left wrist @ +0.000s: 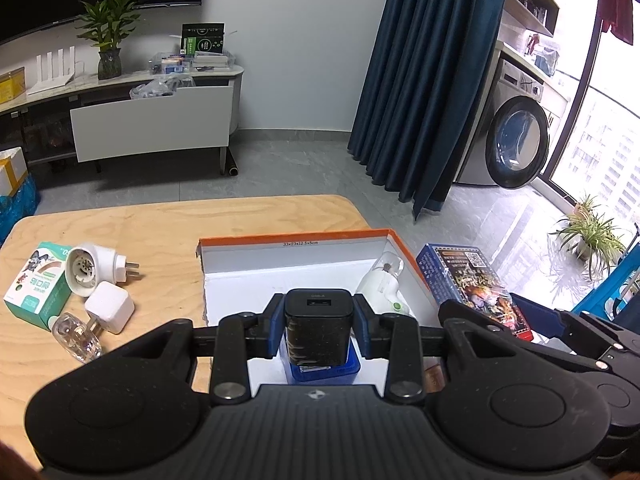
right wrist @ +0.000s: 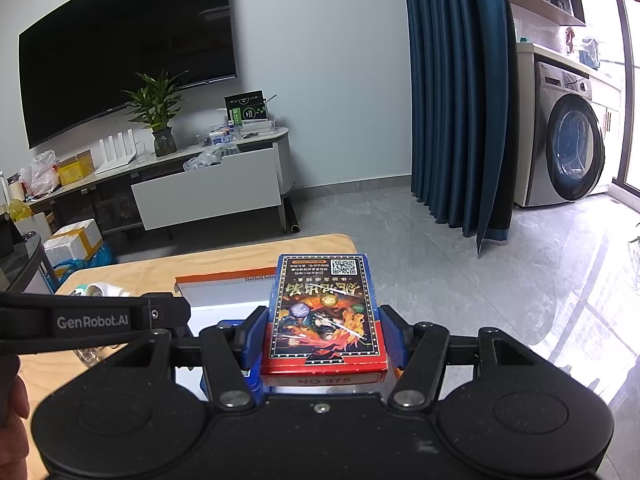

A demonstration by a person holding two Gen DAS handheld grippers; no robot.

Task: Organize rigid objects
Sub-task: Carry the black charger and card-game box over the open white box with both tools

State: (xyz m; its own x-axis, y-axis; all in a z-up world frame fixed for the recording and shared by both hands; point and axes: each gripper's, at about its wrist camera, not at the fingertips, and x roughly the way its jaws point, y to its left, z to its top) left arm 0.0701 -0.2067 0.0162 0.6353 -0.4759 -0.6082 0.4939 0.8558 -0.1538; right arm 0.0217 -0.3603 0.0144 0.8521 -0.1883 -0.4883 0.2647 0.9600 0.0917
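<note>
My left gripper (left wrist: 319,322) is shut on a black USB charger (left wrist: 319,326) and holds it over the white inside of an orange-rimmed box (left wrist: 292,240). A blue block (left wrist: 325,372) lies in the box under the charger, and a white bottle (left wrist: 382,280) lies at the box's right side. My right gripper (right wrist: 325,334) is shut on a blue and red card box (right wrist: 326,312), held above the right edge of the orange-rimmed box (right wrist: 224,280). The card box also shows in the left wrist view (left wrist: 468,280).
On the wooden table (left wrist: 160,220) left of the box lie a green and white carton (left wrist: 38,284), a round white plug adapter (left wrist: 96,268), a white cube charger (left wrist: 109,306) and a clear glass bottle (left wrist: 76,336). The table's right edge drops to grey floor.
</note>
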